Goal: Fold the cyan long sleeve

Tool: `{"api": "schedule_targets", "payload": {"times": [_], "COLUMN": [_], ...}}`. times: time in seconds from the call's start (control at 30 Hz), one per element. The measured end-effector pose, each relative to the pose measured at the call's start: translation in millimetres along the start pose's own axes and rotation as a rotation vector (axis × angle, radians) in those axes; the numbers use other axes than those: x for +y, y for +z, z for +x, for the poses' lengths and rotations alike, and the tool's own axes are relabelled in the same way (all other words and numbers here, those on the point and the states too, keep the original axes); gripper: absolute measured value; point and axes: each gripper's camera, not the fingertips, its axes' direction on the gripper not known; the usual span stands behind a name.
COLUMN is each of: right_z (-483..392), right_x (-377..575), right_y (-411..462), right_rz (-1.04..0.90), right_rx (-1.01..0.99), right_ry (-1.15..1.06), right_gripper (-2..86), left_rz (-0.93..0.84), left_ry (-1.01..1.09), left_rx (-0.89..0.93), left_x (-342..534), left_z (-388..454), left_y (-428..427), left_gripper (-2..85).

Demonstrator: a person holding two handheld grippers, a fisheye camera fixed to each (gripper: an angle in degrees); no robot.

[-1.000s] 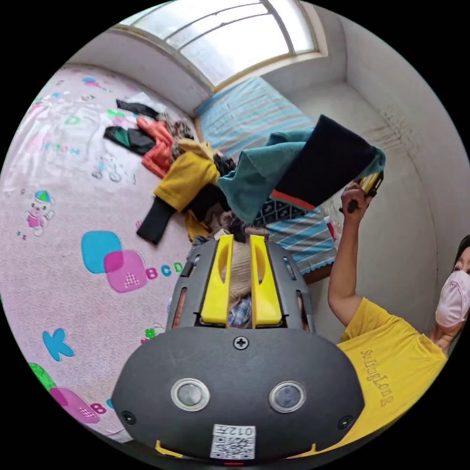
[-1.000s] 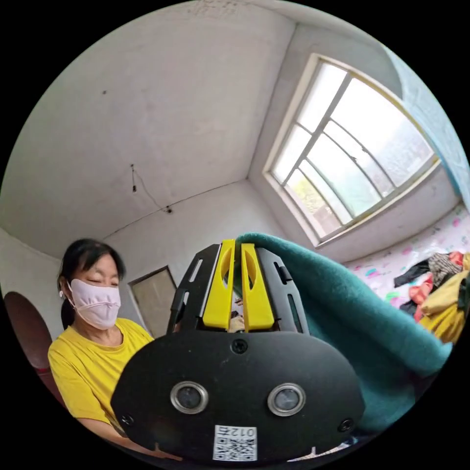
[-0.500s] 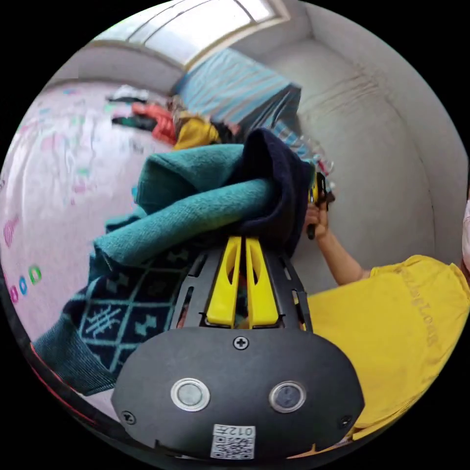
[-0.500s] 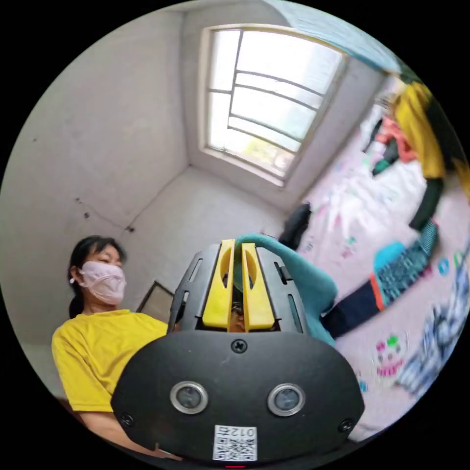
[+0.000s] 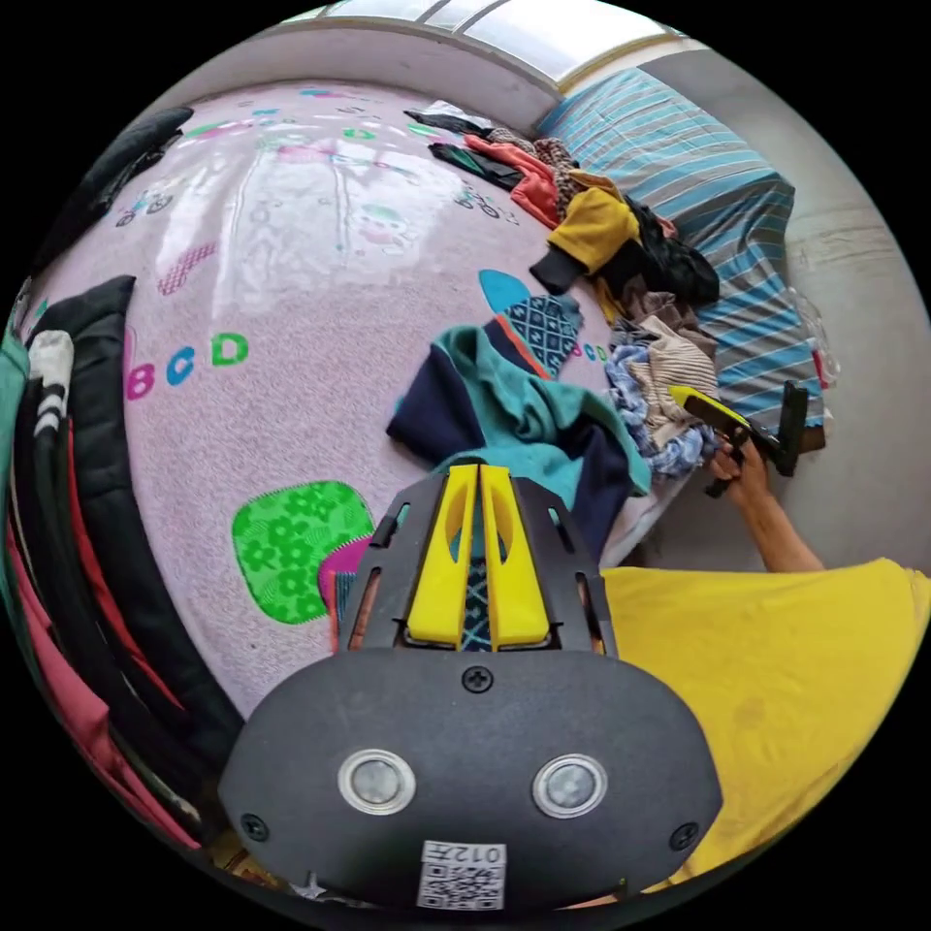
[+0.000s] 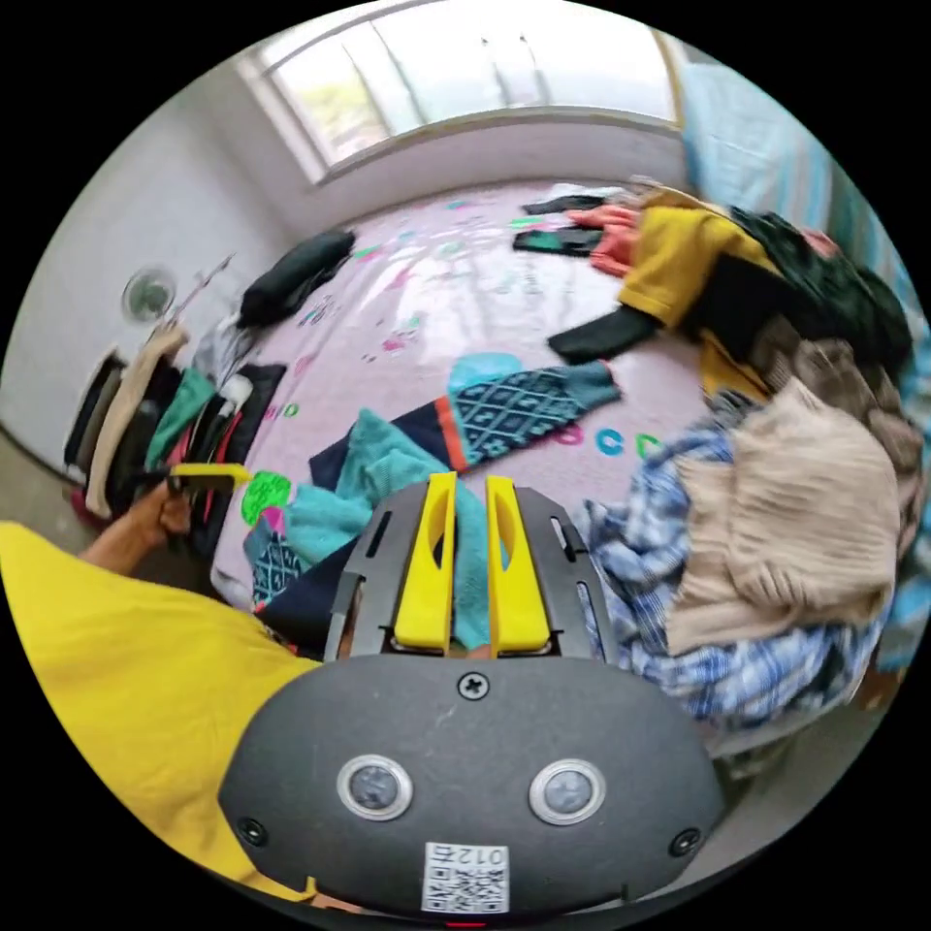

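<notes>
Left gripper (image 5: 481, 475) nearly closed, right gripper (image 6: 469, 485) parted, cyan long sleeve (image 5: 514, 412) crumpled, navy patches, patterned cuff.

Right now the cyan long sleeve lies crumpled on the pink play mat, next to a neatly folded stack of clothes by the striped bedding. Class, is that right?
Not quite. The cyan long sleeve does lie crumpled on the pink play mat, but the clothes beside it form a loose, unfolded pile, not a neat stack. The right gripper view shows this.
</notes>
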Motion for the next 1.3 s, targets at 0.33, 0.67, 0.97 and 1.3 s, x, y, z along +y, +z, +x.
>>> {"api": "schedule_targets", "payload": {"times": [0.33, 0.67, 0.97, 1.3], "right_z": [-42, -26, 11, 74], "right_x": [-55, -66, -55, -68], "right_y": [131, 188, 168, -73], "right_rz": [-0.309, -0.472, -0.404, 0.268], "right_rx": [0.110, 0.067, 0.043, -0.179], "right_ry": [-0.340, -0.353, -0.172, -0.050], "right_gripper": [10.8, 10.8, 3.3, 2.3], "left_rz": [-0.197, -0.409, -0.476, 0.194], "left_ry": [0.642, 1.043, 0.823, 0.501], "left_rx": [-0.402, -0.456, -0.304, -0.138], "left_x": [-108, -155, -165, -123], "left_z": [73, 101, 73, 41], "left_y": [61, 128, 106, -205], "left_gripper": [8.4, 8.6, 1.2, 0.1]}}
